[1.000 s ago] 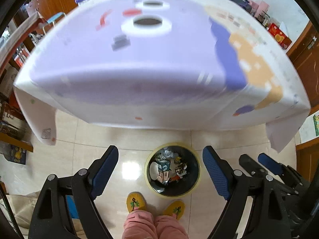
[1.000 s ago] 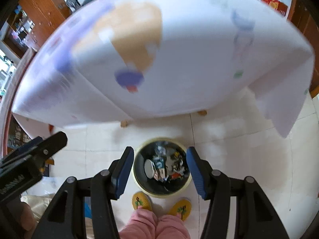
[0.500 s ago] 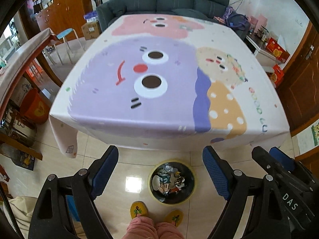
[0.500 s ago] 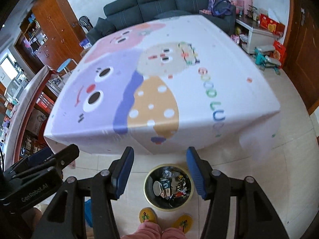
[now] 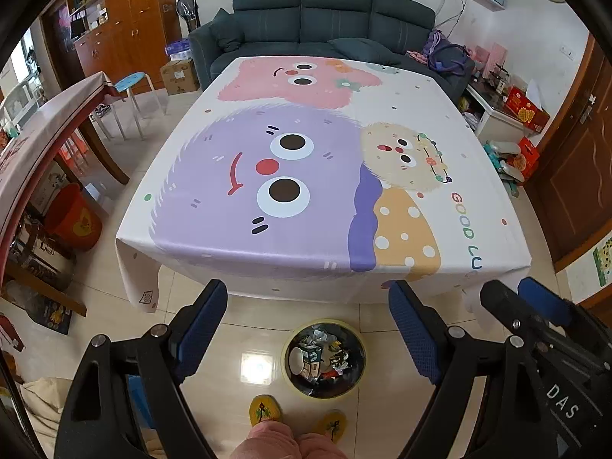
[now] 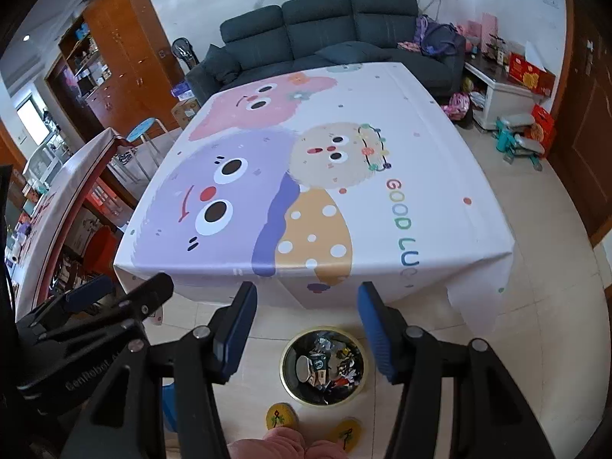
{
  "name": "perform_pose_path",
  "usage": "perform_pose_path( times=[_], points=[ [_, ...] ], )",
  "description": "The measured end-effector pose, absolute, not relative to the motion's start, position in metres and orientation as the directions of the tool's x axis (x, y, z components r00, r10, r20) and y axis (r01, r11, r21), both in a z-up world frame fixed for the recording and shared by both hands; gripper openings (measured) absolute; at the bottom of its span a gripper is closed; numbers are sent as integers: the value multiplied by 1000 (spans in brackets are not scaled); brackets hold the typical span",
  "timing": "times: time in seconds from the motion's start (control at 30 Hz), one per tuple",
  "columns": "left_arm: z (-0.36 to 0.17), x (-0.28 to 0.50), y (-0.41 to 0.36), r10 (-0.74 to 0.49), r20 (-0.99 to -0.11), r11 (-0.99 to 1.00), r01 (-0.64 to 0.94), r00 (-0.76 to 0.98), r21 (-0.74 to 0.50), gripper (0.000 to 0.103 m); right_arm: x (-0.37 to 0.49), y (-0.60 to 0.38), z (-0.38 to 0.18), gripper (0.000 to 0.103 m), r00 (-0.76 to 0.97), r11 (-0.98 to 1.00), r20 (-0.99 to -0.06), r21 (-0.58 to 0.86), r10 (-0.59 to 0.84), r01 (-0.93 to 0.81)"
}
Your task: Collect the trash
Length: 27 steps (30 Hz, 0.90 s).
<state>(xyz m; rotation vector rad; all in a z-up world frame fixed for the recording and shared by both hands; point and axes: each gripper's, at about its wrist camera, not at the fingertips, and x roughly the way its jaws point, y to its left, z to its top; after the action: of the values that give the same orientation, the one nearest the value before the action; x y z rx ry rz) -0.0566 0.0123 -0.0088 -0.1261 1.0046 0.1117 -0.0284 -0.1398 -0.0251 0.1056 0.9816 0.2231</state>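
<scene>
Left gripper (image 5: 308,331): blue fingers (image 5: 202,319) spread wide, nothing between them, hanging out over the floor in front of the table.
Right gripper (image 6: 306,331): same story, fingers (image 6: 376,334) well apart and carrying nothing; it shows up again at the right edge of the left wrist view, so the two tools ride side by side.
Trash bin (image 5: 323,359): round, yellow-rimmed, on the tiled floor just in front of the person's yellow slippers (image 5: 264,411), below the near table edge. Wrappers and small cartons (image 5: 311,355) are piled inside.
Surface (image 5: 440,107): cartoon-monster tablecloth with "GOOD LU..." lettering, and no loose litter to be seen on it from either camera.
Step in hand: looks like a scan for anything left to collect, with both tools empty and aimed across the cloth.
How to do it well: sweep the view along the far edge and corners of the cloth, where fisheye stretch shrinks small scraps; check the floor by the cloth's hanging corners too.
Progress: judging by the full bin and bare cloth, close to done, possibly finished.
Risk: a pale scrap could hide against the white cloth.
</scene>
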Motion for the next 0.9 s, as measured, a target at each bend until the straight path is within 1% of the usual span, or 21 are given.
perform_pose_path(
  times=[0.3, 0.9],
  points=[
    [-1, -53, 5, 56, -833, 988, -148, 550, -32, 85, -24, -141, -15, 55, 557, 970, -795, 182, 240, -159],
    [3, -48, 4, 62, -830, 987, -156, 554, -30, 85, -17, -142, -11, 55, 567, 971, -789, 166, 234, -170]
  ],
)
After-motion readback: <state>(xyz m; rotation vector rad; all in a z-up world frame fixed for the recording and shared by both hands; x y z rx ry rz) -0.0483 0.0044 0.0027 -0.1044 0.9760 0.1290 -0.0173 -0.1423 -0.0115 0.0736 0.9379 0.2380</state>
